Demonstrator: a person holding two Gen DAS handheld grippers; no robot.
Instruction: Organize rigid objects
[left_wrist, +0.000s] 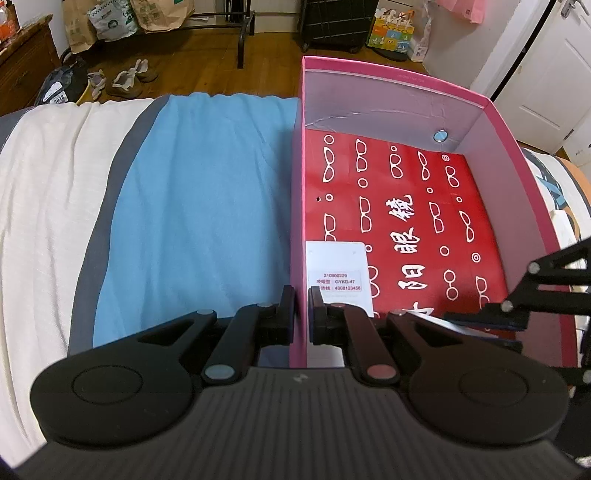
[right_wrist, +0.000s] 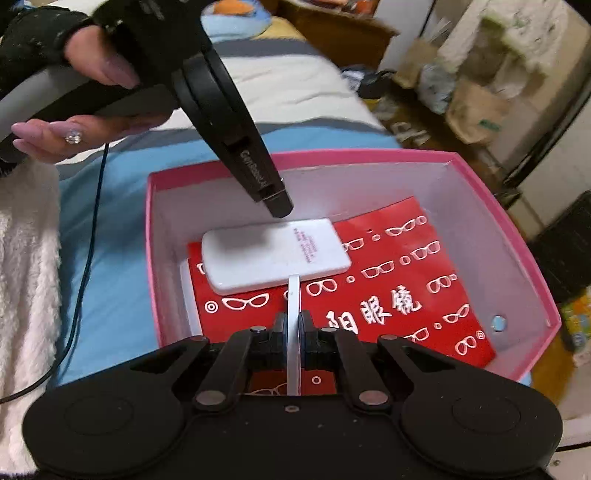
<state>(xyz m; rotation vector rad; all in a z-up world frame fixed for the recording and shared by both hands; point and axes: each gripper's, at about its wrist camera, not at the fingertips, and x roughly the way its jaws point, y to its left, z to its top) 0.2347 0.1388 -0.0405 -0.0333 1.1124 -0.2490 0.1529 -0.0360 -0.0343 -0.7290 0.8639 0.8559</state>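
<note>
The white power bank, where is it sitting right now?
In the right wrist view, the white power bank lies flat inside the pink box, on the red glasses-print sheet near its far-left corner, just under the left gripper.

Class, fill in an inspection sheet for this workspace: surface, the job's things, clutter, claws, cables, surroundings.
Surface: blue cloth spread on a bed, white blanket beside it.
Job's things: open pink box stands on the cloth; red glasses-print sheet covers its floor; white flat device lies on the sheet; thin white piece seen edge-on, identity unclear.
Clutter: nothing seen.
Grippers: left claw closed on the box's side wall; right claw closed on the thin white piece, over the box.
Cables: dark cable trails across the cloth.
Surroundings: shoes, paper bags, black suitcase, white door.
</note>
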